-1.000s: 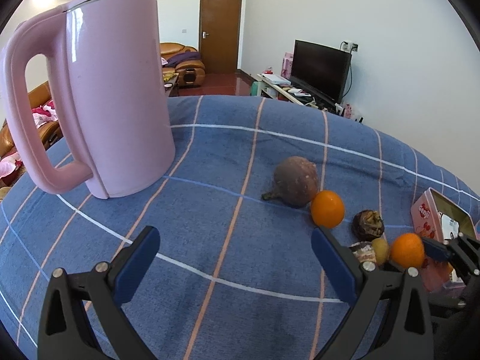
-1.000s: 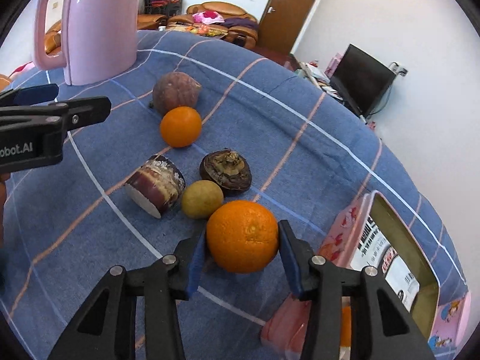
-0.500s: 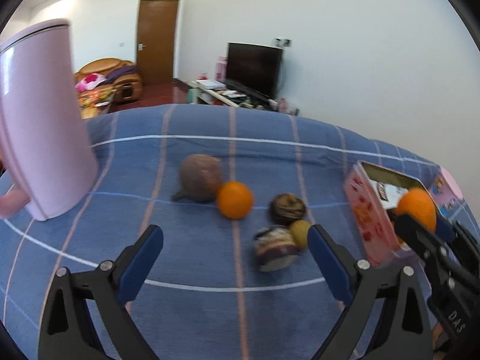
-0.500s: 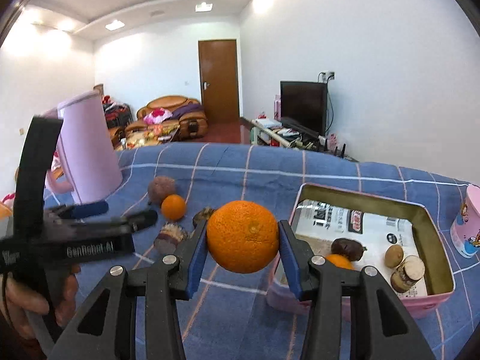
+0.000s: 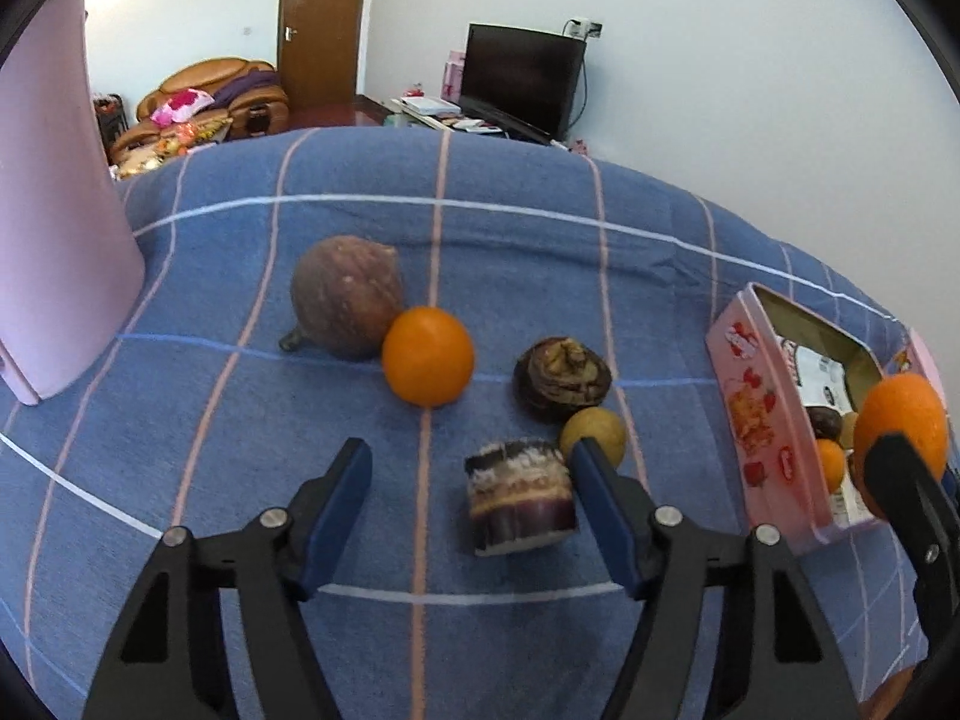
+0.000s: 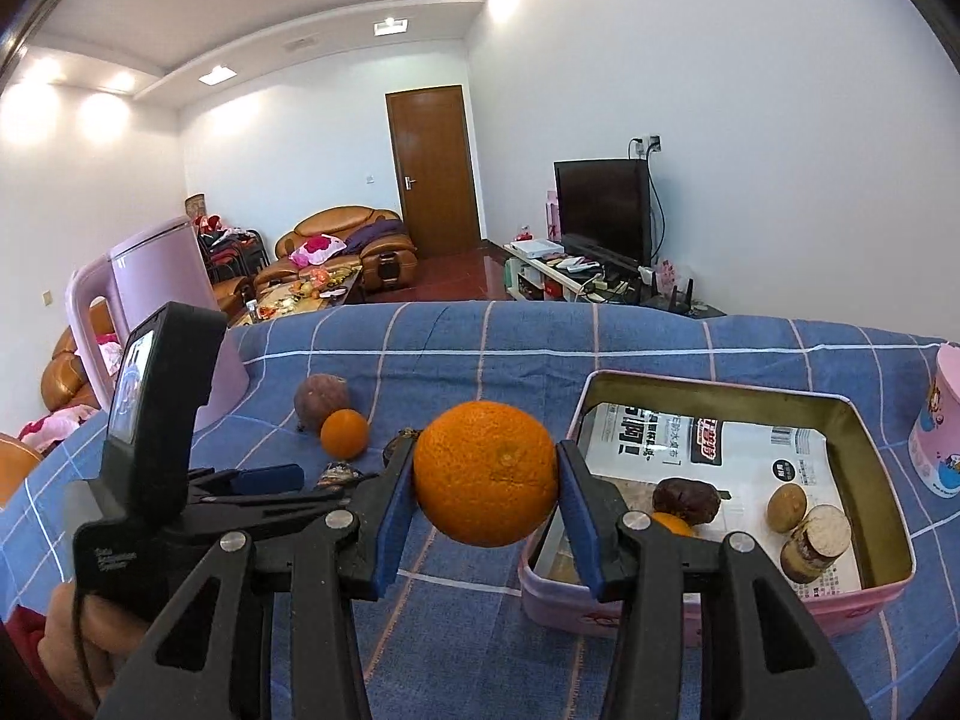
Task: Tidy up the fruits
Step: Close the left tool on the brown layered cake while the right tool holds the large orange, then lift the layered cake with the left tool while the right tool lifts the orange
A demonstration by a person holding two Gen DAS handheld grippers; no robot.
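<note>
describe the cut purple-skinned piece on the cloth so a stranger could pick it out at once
Start at the blue checked cloth and the loose cluster of produce left of the pink tin. The piece is the one nearest the left wrist camera, just below the small yellow-green fruit. Unlike its round neighbours, it is a stubby cylinder with dark purple skin and pale cut ends.

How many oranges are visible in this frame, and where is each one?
3. One large orange is clamped in the right gripper; a smaller orange lies on the blue cloth beside the brown fruit; another orange sits partly hidden inside the pink tin.
</note>
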